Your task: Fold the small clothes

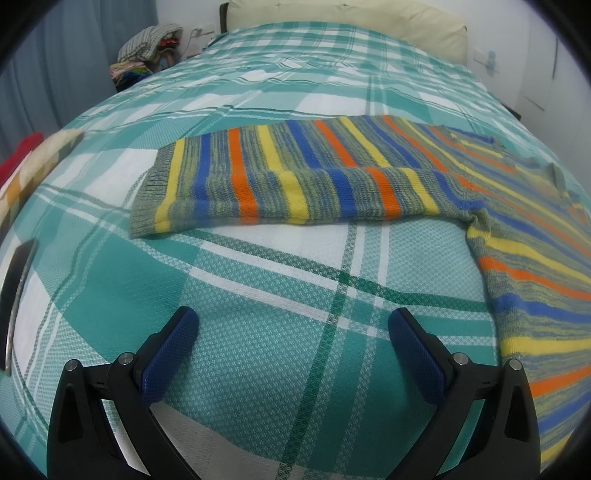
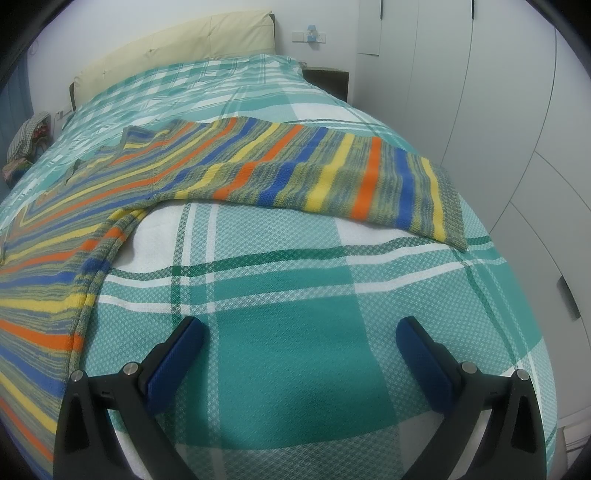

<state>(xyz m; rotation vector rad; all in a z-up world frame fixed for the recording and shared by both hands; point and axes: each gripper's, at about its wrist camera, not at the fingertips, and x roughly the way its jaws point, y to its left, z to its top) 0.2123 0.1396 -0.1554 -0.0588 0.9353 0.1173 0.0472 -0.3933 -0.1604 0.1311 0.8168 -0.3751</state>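
Note:
A striped knit sweater in blue, orange, yellow and grey-green lies flat on the teal plaid bed. In the left wrist view its left sleeve [image 1: 295, 177] stretches across the middle and its body [image 1: 535, 280] runs down the right edge. In the right wrist view its right sleeve [image 2: 332, 177] stretches to the right and its body [image 2: 48, 266] fills the left side. My left gripper [image 1: 293, 325] is open and empty above bare bedspread, short of the sleeve. My right gripper [image 2: 299, 332] is open and empty, also short of its sleeve.
The bedspread [image 1: 258, 369] covers the whole bed, with a cream headboard [image 1: 343, 22] at the far end. A pile of clothes [image 1: 151, 51] sits beyond the bed's far left corner. A dark flat object [image 1: 16, 295] lies at the left. White wardrobe doors [image 2: 517, 147] stand to the right.

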